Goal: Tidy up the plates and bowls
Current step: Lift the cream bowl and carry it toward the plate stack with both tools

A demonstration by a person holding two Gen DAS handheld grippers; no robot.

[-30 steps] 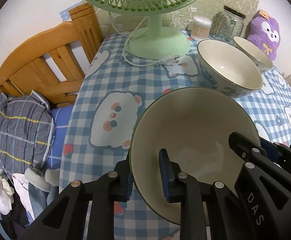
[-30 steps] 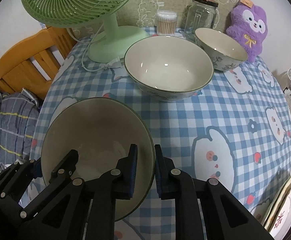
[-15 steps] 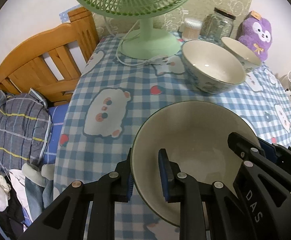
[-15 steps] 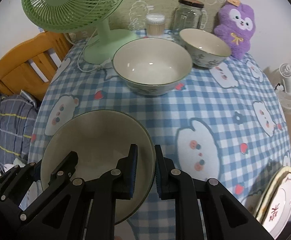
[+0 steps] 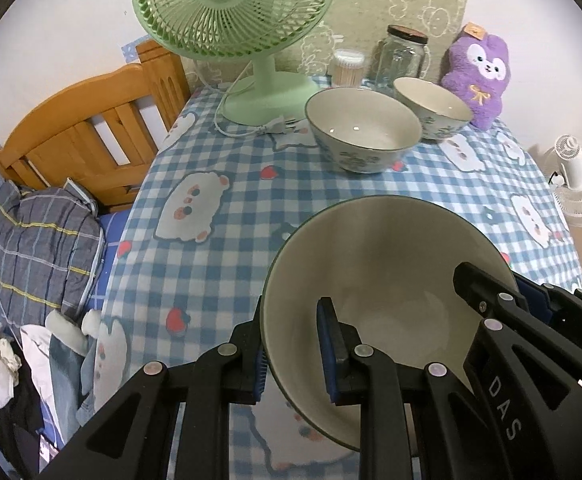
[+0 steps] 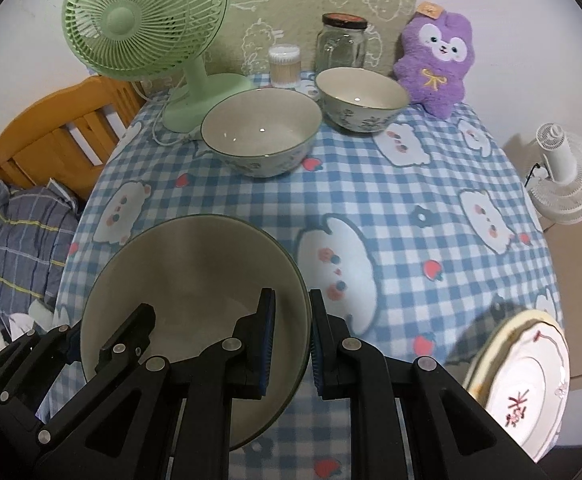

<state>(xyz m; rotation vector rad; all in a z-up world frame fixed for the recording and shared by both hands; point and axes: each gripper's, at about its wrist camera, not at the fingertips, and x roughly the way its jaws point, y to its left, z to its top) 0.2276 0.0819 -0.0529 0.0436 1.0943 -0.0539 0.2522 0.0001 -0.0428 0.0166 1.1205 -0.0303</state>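
I hold a big cream bowl with a dark green rim [image 5: 391, 276] [image 6: 195, 280] above the near part of the checked table [image 5: 219, 248]. My left gripper [image 5: 293, 350] is shut on its left rim, one pad inside and one outside. My right gripper [image 6: 291, 334] is shut on the right rim in the same way; it also shows as the right gripper [image 5: 491, 296] in the left wrist view. Far back stand a medium floral bowl [image 5: 361, 132] [image 6: 259, 136] and a smaller floral bowl [image 5: 433, 108] [image 6: 361, 98]. Stacked plates [image 6: 523, 380] lie at the table's near right edge.
A green desk fan [image 6: 147, 20] with its cord, a glass jar [image 6: 343, 44], a cotton swab tub [image 6: 285, 64] and a purple plush [image 6: 435, 60] line the back. Left of the table are a wooden headboard [image 5: 79, 140] and bedding [image 5: 39, 248]. A white fan [image 6: 563, 176] stands right.
Both grippers have drawn back and risen with the big bowl between them. The two far bowls and the fan now look smaller and farther. More of the plates shows at right.
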